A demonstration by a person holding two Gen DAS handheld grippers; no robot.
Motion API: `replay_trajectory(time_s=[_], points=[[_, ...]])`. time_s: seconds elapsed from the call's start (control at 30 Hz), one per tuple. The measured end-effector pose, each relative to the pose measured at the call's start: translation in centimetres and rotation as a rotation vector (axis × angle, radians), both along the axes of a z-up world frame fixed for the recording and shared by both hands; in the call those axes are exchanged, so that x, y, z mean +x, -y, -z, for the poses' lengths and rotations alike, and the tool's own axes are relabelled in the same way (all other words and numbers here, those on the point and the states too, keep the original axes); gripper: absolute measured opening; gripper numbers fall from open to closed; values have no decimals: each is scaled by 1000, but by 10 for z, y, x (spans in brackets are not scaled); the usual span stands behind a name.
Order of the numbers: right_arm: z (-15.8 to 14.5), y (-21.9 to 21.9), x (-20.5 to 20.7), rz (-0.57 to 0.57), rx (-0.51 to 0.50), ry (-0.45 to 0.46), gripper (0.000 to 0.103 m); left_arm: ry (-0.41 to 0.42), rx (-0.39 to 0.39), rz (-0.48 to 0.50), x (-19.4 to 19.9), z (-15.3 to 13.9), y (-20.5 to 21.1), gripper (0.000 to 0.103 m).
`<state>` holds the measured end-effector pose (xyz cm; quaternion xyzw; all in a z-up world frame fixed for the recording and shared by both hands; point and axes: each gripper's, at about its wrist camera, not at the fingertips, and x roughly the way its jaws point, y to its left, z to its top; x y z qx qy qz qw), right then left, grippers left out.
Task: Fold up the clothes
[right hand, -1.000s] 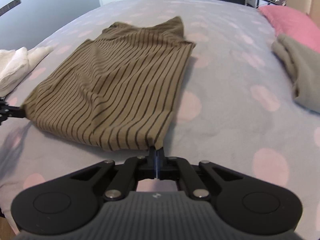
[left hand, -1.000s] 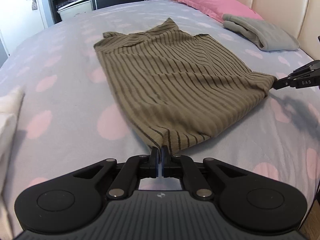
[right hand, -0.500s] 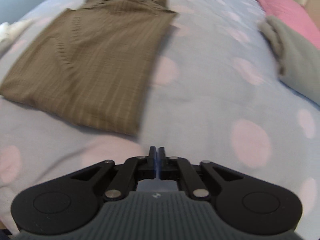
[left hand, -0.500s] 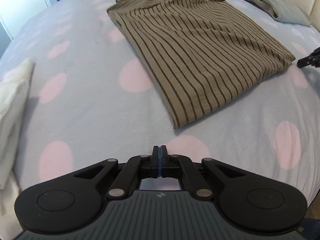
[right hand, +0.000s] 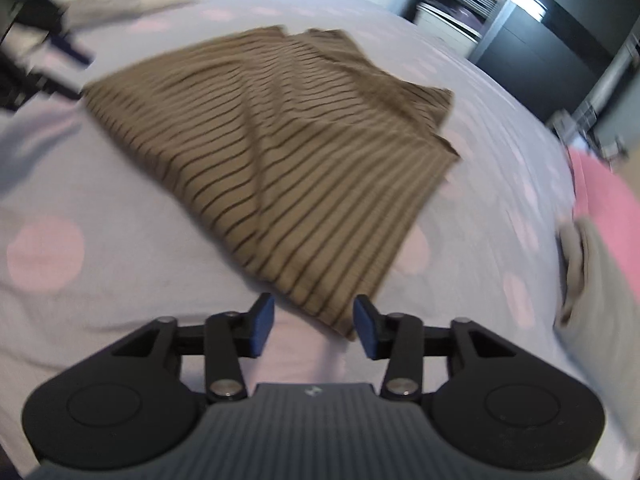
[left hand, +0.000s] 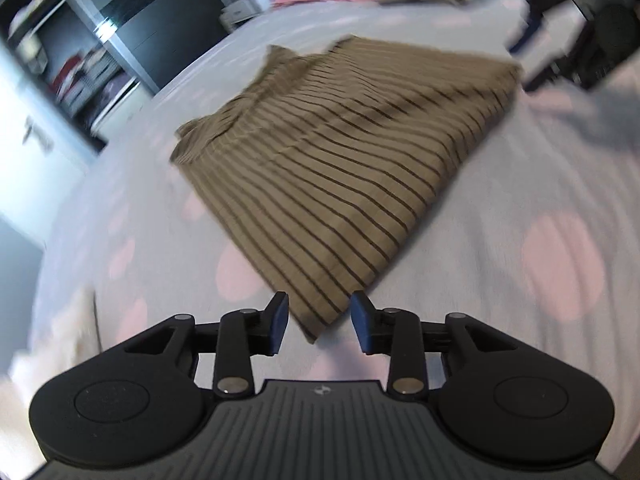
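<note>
both let go, jaws opening | left gripper (left hand: 319, 324), right gripper (right hand: 315, 325) straddle striped garment (left hand: 340, 176) corners, unpinched

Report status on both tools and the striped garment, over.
Left tool and right tool both opening, a near corner between each one's pads, not pinched. Olive-brown dark-striped folded garment flat on the pink-spotted sheet. Nothing in the way.

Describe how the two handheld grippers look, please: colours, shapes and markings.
The left gripper and the right gripper look alike: matte black linkage arms with silver pivot pins, two round black discs, a ribbed grey centre plate with a small white logo, and blue pads on the fingertips.
</note>
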<state>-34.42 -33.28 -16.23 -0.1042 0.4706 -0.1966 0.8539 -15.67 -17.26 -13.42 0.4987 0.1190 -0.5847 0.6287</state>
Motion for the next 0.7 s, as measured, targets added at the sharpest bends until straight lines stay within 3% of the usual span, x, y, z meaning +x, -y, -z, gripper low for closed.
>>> replay_trajectory(time_s=[0.13,0.4,0.57,0.63,0.7], points=[[18,-13,8,-88,-138,-75,49,126,19,61,-16,23,8,32],[46,-19,18,-204,-308,-142,49,249,-18,126,-22,47,23,32],[55,-18,26,-239,-402,-139,46,280,-26,149,-24,53,31,15],[58,-17,28,-250,-438,-142,19,287,-26,154,-24,52,34,8],[59,-16,28,-248,-468,-150,9,265,-26,149,-21,44,34,5]])
